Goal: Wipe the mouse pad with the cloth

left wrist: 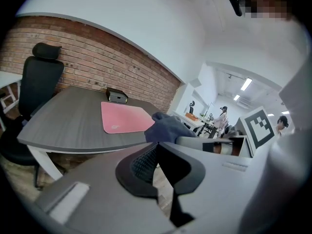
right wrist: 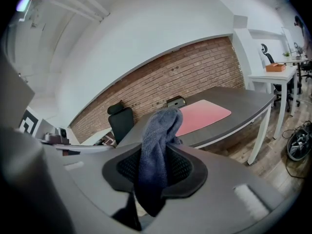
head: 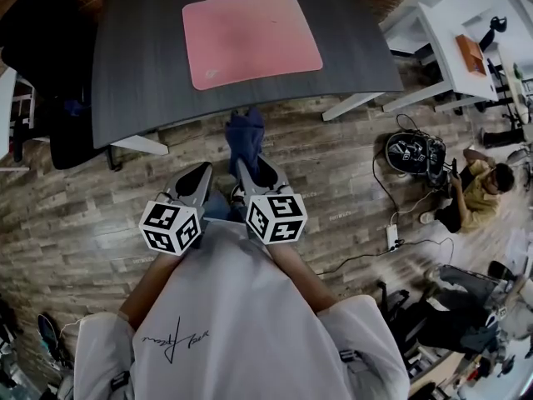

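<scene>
You have your right gripper [head: 252, 173] clamped on the blue cloth [head: 245, 136], just short of the desk's [head: 133, 73] near edge, your left gripper [head: 198, 180] closed and empty, and the pink mouse pad [head: 250, 38] flat on that desk.

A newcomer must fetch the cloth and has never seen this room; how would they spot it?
Start at the dark grey desk by the brick wall, with a pink mouse pad on top. Just before its near edge, the right tool grips the cloth: dark blue, soft and crumpled, unlike the rigid pink pad.
</scene>
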Demonstrator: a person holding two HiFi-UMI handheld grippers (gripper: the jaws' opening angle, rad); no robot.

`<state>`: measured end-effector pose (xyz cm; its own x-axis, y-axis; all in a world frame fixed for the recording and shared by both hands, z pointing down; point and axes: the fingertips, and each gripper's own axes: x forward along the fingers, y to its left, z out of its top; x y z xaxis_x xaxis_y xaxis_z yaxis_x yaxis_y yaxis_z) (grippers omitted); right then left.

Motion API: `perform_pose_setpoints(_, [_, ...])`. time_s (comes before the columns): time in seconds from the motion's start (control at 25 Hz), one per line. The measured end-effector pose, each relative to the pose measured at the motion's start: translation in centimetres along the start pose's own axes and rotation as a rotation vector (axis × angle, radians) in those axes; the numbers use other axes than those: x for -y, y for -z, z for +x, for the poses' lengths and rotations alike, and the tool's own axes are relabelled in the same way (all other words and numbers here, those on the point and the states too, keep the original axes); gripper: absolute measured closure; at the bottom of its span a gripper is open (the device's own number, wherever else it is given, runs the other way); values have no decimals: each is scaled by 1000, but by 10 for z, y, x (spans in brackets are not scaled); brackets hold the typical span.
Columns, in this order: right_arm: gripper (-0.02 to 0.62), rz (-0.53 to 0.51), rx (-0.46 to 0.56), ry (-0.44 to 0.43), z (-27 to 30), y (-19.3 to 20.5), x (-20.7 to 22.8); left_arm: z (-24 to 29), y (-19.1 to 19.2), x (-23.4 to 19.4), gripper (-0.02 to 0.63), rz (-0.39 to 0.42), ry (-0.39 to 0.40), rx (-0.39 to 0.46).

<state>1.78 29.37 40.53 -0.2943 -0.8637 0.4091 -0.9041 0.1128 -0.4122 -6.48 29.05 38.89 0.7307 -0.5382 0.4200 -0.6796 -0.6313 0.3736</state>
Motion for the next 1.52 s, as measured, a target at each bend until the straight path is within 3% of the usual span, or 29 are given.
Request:
perform_pose_setpoints(0.24, [488,11,-34,-55,13,-6,2,13,-18,-3,592,-9,-6,66])
perform_pose_setpoints(0.48, [488,2,-60,-83,44,-18,5,32,-38,-35,591,-32,-47,90])
perform_pose_setpoints(0.64, [488,14,-64,-76,65,-35,19,57,-59,-41,591,-38,-17,92])
perform_pose_setpoints(0.88, [488,3,-89,-118,114,-60,21,91,-100,-70,589,86,-65,61])
perform_pose_setpoints(1.52, [487,-15,-86,-35,206,-132,55,169,-190,-134,589,145,29,98])
